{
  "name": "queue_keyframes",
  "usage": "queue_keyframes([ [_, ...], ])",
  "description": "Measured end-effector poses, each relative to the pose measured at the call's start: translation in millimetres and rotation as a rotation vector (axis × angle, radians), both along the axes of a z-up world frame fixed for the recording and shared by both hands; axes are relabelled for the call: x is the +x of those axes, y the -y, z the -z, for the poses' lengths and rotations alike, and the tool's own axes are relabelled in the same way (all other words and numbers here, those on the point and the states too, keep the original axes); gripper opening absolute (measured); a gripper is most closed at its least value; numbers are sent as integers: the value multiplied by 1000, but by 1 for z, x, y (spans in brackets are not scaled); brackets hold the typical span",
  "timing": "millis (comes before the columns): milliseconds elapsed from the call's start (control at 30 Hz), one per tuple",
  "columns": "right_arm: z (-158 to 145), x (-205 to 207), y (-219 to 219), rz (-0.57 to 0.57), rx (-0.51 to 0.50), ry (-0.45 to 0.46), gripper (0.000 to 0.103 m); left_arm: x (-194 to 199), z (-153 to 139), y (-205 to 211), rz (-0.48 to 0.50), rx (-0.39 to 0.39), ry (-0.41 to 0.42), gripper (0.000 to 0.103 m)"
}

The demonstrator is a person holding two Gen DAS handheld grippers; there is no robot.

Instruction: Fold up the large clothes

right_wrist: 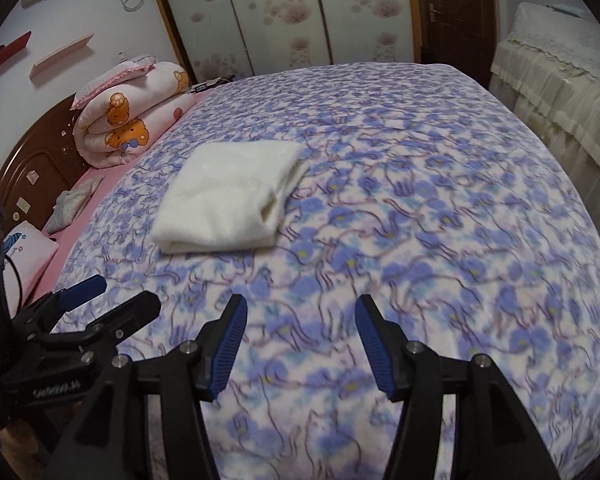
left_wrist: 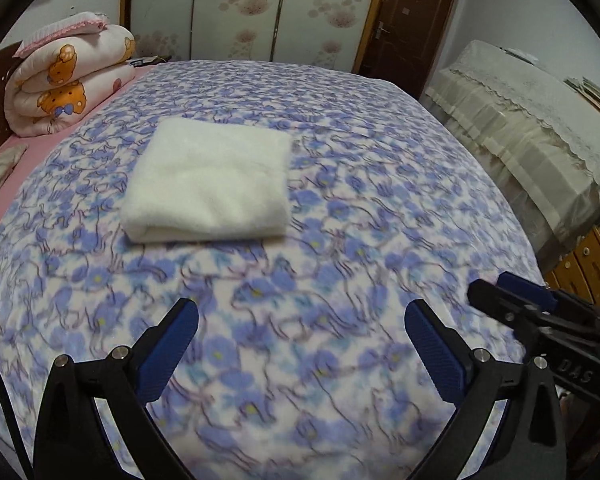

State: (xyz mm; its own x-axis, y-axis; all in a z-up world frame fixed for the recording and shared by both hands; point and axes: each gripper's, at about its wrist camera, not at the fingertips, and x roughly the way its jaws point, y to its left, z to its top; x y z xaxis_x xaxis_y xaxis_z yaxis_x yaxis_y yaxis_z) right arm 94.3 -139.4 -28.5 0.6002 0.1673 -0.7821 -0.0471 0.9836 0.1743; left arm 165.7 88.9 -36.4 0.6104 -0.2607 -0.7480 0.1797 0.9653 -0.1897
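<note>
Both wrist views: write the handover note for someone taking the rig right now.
Left gripper: open, nothing between the fingers.
Right gripper: open, also empty.
Both hang over the blue floral blanket, short of the garment.
White garment: lies folded into a neat rectangle mid-bed, untouched by either gripper.
Done: the fold looks complete.
Left: probably nothing on this piece; check the layered right edge sits flush. No other loose clothes show on the blanket.

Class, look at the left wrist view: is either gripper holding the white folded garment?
No: the white folded garment lies alone on the bed, clear of both open grippers.
</note>
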Motion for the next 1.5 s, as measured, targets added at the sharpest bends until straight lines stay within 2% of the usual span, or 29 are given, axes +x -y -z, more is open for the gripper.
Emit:
queue_keyframes([
  [133, 5, -37, 12, 10, -18, -23, 57, -42, -5, 19, -22, 31, -2, 102],
  [367, -2, -89, 32, 23, 16, -15, 57, -83, -10, 35, -60, 95, -2, 102],
  [533, -11, -107, 39, 32, -3, 10, 57, -100, -14, 40, -62, 74, -4, 102],
  [1033, -37, -132, 41, 32, 11, 89, 57, -122, -44, 45, -79, 79, 75, 102],
  [1500, -36, -135, 42, 42, 4, 85, 57, -126, -44, 50, -97, 101, 68, 102],
])
